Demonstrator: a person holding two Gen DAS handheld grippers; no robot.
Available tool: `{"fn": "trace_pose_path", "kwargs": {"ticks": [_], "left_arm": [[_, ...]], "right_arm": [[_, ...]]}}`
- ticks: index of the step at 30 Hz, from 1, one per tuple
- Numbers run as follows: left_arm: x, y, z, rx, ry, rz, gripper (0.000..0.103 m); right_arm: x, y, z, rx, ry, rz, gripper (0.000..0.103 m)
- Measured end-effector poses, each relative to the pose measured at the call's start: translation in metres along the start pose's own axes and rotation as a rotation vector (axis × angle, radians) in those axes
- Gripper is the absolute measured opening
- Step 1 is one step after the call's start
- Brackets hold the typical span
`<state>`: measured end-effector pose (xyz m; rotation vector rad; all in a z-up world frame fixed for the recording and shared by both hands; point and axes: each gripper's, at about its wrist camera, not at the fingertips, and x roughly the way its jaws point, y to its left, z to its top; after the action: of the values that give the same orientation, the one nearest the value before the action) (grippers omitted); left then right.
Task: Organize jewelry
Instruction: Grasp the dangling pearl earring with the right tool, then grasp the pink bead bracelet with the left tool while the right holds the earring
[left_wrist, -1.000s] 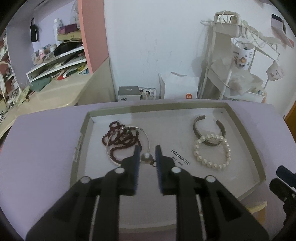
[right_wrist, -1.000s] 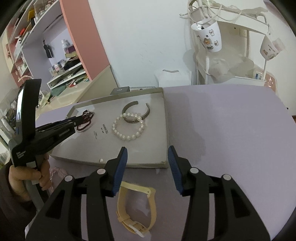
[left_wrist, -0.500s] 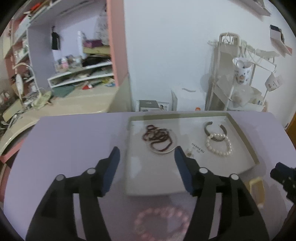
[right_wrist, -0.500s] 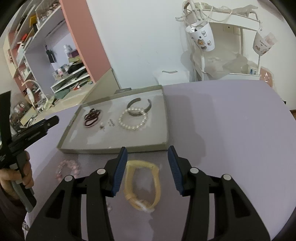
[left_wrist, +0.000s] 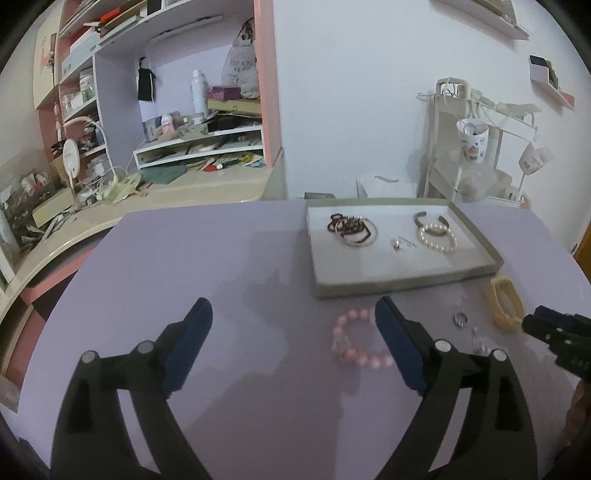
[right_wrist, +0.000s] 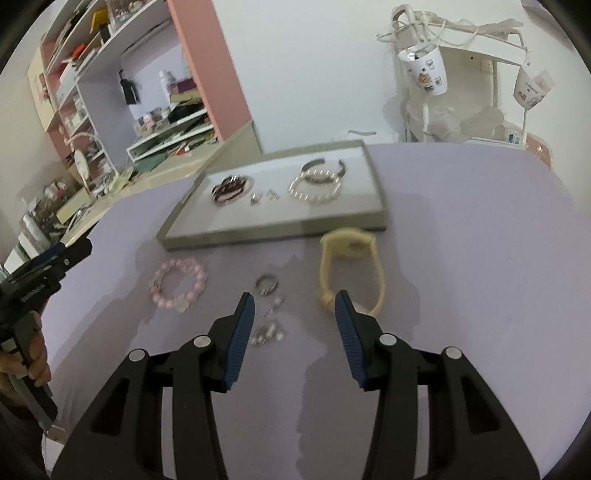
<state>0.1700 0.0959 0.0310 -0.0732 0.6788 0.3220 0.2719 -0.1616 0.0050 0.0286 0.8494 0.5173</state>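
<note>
Toward the far edge of the matte lilac tabletop (right_wrist: 480, 258) sits a shallow grey rectangular tray (right_wrist: 273, 232) holding beaded bracelets. Off the tray's near rim lie a yellow rubbery watch strap (right_wrist: 369, 258), a pink bead bracelet (right_wrist: 177, 282) and a small metal ring (right_wrist: 266, 285). The left gripper (left_wrist: 293, 332) and right gripper (right_wrist: 295, 325) both gape wide, empty.

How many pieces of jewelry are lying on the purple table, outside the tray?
4: a pink bead bracelet at the left, a small ring beside it, an unclear silver piece nearer the camera, and a yellow watch at the right, before the tray.
</note>
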Motion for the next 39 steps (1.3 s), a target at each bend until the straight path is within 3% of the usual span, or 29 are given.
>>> {"fn": "trace_pose_path", "kwargs": {"ticks": [6, 15, 25, 26, 29, 35, 39], "left_arm": [[-0.015, 0.010, -0.014, -0.011, -0.006, -0.009, 0.093], [-0.022, 0.020, -0.023, -0.019, -0.006, -0.005, 0.093], [-0.021, 0.035, -0.024, -0.046, 0.001, 0.007, 0.093], [-0.021, 0.035, -0.024, -0.047, 0.002, 0.007, 0.093], [-0.018, 0.033, -0.025, -0.045, 0.012, 0.003, 0.093], [-0.004, 0.028, -0.029, -0.047, 0.059, -0.023, 0.093], [0.010, 0.022, -0.031, -0.046, 0.099, -0.042, 0.093]], "right_arm": [[0.011, 0.014, -0.022, -0.020, 0.042, -0.011, 0.047], [0.031, 0.029, -0.029, -0.053, 0.087, -0.036, 0.047], [0.054, 0.047, -0.024, -0.138, 0.100, -0.140, 0.050], [0.055, 0.049, -0.024, -0.150, 0.102, -0.153, 0.048], [0.053, 0.051, -0.025, -0.165, 0.100, -0.142, 0.013], [0.043, 0.038, -0.025, -0.106, 0.120, -0.103, 0.008], [0.015, 0.028, -0.014, -0.068, 0.060, -0.043, 0.007]]}}
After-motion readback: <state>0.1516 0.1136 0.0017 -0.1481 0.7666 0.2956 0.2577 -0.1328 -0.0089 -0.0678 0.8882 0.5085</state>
